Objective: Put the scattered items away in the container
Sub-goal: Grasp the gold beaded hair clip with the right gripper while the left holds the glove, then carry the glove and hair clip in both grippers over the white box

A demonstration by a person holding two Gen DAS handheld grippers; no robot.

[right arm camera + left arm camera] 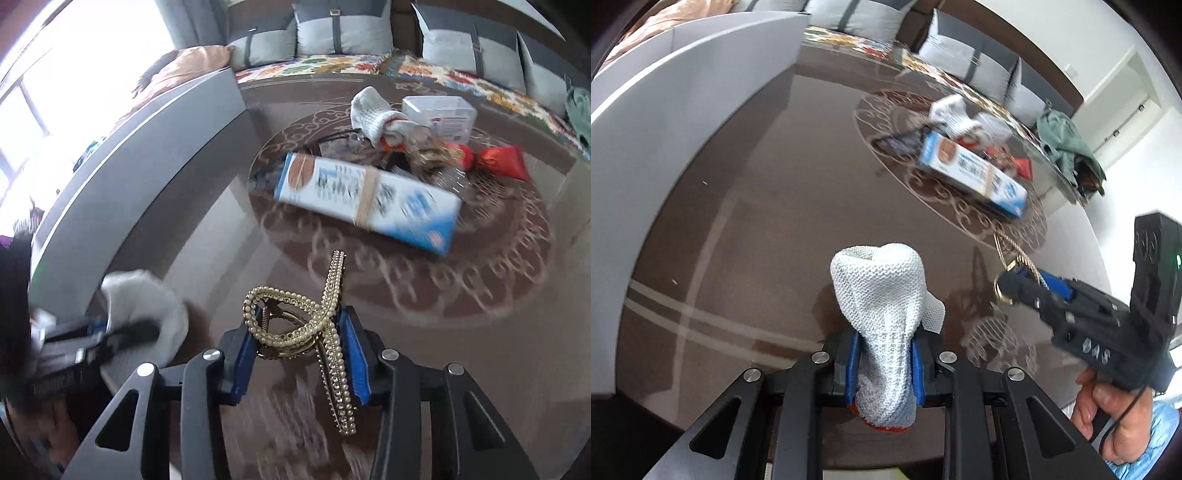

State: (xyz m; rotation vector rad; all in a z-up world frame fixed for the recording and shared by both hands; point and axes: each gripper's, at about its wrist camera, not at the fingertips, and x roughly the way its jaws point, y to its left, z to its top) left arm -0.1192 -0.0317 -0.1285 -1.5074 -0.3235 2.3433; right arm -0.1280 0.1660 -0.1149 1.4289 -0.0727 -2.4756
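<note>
My left gripper [884,365] is shut on a white knitted glove [882,299] with a red cuff, held above the glass table. My right gripper [301,354] is shut on a gold pearl hair clip [314,321]; this gripper also shows in the left wrist view [1015,288] at the right. The grey container [683,92] stands at the left, seen too in the right wrist view [147,147]. On the table lie a blue-white box [365,199], another white glove [373,107], a red pouch [498,158] and a clear plastic box [439,114].
Glasses [343,138] and a tangle of small items [428,151] lie behind the box. A sofa with grey cushions [343,33] and a floral cover runs along the far side. A green cloth [1067,144] lies at the table's far right.
</note>
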